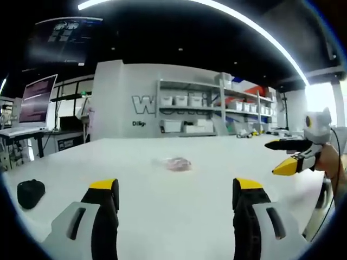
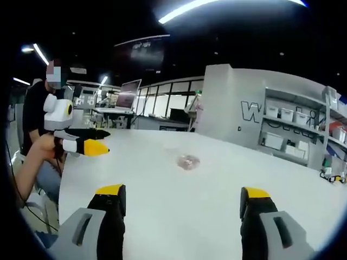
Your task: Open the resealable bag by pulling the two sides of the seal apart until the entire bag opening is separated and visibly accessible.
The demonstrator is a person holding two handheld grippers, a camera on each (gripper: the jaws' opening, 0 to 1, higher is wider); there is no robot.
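1. Jaws spread wide and grasping nothing, the left gripper [image 1: 176,192] and right gripper [image 2: 181,199] hover above a white table [image 1: 206,216].
2. The resealable bag [image 1: 177,163], small and clear, lies mid-table, well apart from both; its seal looks untouched.
3. Judged stage: approach. Next, each gripper must pinch one side of the seal.
4. Something pinkish shows inside; what it is cannot be told.

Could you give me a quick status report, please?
Left hand-held gripper and right hand-held gripper open, empty. Resealable bag on table, untouched. Black object aside; path clear.
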